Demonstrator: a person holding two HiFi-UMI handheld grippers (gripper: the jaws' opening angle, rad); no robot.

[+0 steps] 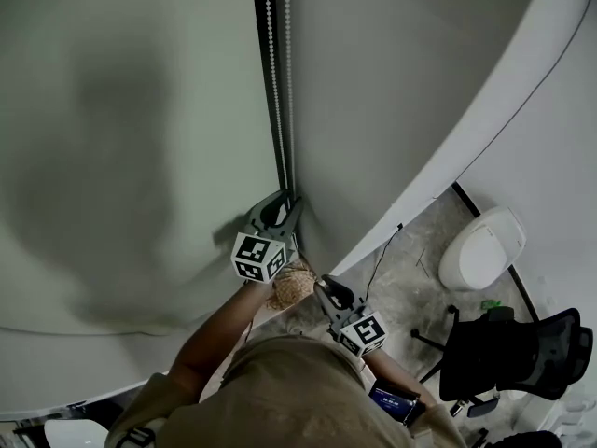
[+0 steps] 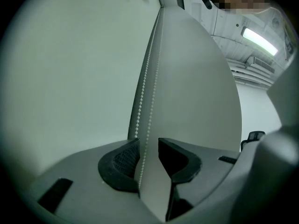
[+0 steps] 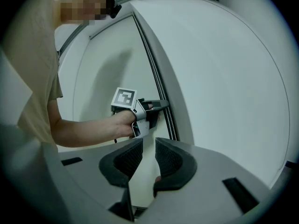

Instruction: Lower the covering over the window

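The pale grey covering (image 1: 131,110) fills most of the head view. It is a broad sheet of blind fabric hanging flat over the window, and a second panel (image 1: 401,82) meets it at a dark upright strip (image 1: 260,63). At the lower right, well apart from the work, a black office chair (image 1: 508,353) stands on the stone floor (image 1: 420,297).

Down the seam runs the bead chain (image 1: 273,82), a thin looped cord of two strands (the thing that drives the blind, by my reading). Its long axis is straight up and down, just beside the strip.

The left tongs (image 1: 284,203) sit level right at that chain. Their own view shows the pads moderately wide apart, with at least one strand passing between them, close against the left pad but not pinched. The right tongs (image 1: 324,289) hang lower and to the right, near the chain yet off it. Their pads are narrowly apart with nothing between.

So the left hand is the nearer one. The coming move, I judge, calls for its pads to close on a strand and draw it down along its length. Which strand lowers the fabric cannot be told from here.
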